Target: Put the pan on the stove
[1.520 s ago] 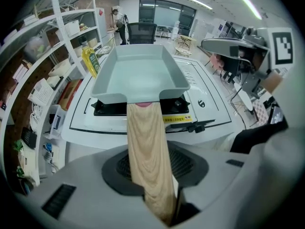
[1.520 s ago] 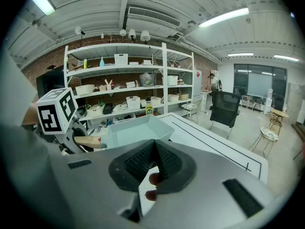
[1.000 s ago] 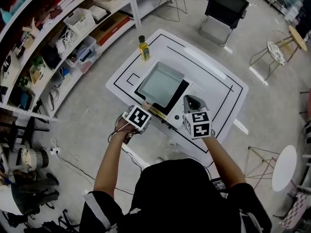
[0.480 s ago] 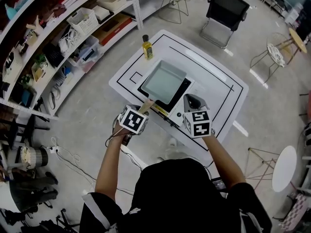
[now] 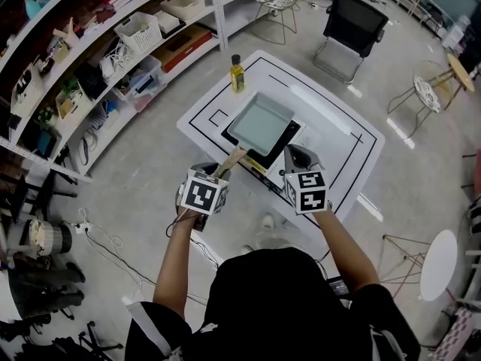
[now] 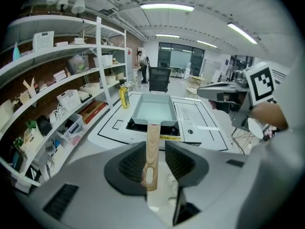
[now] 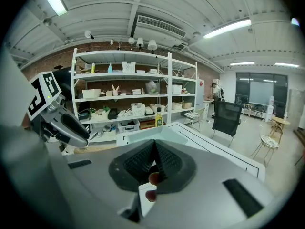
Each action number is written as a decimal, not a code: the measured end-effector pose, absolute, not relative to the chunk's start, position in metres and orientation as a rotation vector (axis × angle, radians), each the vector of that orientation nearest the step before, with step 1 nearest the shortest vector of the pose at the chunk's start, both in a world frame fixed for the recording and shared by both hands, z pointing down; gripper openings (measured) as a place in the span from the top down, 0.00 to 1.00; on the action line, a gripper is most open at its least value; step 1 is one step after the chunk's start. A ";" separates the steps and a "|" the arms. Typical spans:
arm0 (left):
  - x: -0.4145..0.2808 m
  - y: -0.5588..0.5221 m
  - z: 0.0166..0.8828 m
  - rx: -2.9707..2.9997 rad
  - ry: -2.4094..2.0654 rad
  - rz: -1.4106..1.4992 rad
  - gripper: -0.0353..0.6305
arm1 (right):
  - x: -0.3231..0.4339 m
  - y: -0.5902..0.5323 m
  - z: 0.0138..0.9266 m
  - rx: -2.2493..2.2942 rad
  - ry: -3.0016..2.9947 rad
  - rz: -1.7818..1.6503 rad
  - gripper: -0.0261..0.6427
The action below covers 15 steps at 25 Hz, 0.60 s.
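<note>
Left gripper (image 6: 156,152): jaws closing, wooden handle (image 6: 153,140) between them, gap showing on its right side.
Right gripper (image 7: 155,157): jaws together, empty, just right of the stove (image 5: 288,136).
Pan (image 6: 151,109): square, grey, sitting on the stove, handle sticking off the stove's near edge.
Oil bottle (image 5: 237,74): beyond the stove, on the white table (image 5: 331,138).
</note>
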<state>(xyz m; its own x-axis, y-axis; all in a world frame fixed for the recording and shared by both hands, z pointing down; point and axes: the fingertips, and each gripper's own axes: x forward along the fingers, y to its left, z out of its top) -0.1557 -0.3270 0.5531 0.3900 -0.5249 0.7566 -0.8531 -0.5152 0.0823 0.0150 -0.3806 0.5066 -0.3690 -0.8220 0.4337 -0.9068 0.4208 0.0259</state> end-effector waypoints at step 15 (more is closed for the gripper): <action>-0.184 -0.250 0.492 2.275 -1.519 0.625 0.93 | -0.017 -0.310 0.462 1.485 -2.390 0.225 0.96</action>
<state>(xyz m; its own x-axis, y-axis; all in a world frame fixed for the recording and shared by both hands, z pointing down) -0.1842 -0.2497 0.4916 0.3339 -0.7799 0.5294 -0.9267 -0.3744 0.0329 -0.0170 -0.3103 0.4625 -0.4100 -0.8434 0.3472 -0.8934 0.4481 0.0335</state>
